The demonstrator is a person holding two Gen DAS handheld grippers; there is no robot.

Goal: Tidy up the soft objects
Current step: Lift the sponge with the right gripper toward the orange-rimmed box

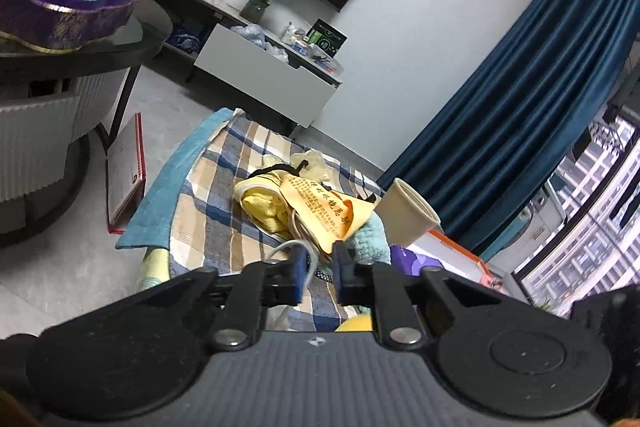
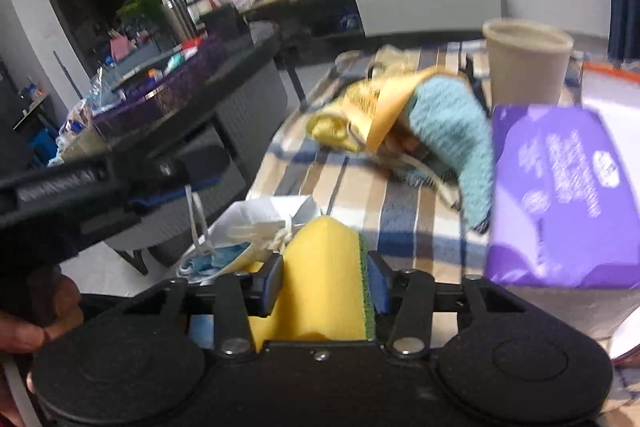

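My right gripper [image 2: 325,277] is shut on a yellow sponge [image 2: 320,279] with a green scouring side, held above the plaid cloth [image 2: 376,195]. My left gripper [image 1: 319,273] holds a white cord [image 1: 310,265] between its narrowly parted jaws; in the right wrist view it [image 2: 176,187] carries a white drawstring bag [image 2: 256,227] by that string. A pile lies on the cloth: a yellow printed pouch [image 1: 320,207], yellow fabric [image 1: 264,207] and a teal towel [image 2: 456,131].
A beige paper cup [image 2: 526,61] stands behind the pile. A purple packet [image 2: 568,195] lies on a white box at right. A dark round table [image 1: 80,55] holding a purple basket [image 1: 60,15] is at left. A red-edged book [image 1: 126,171] lies on the floor.
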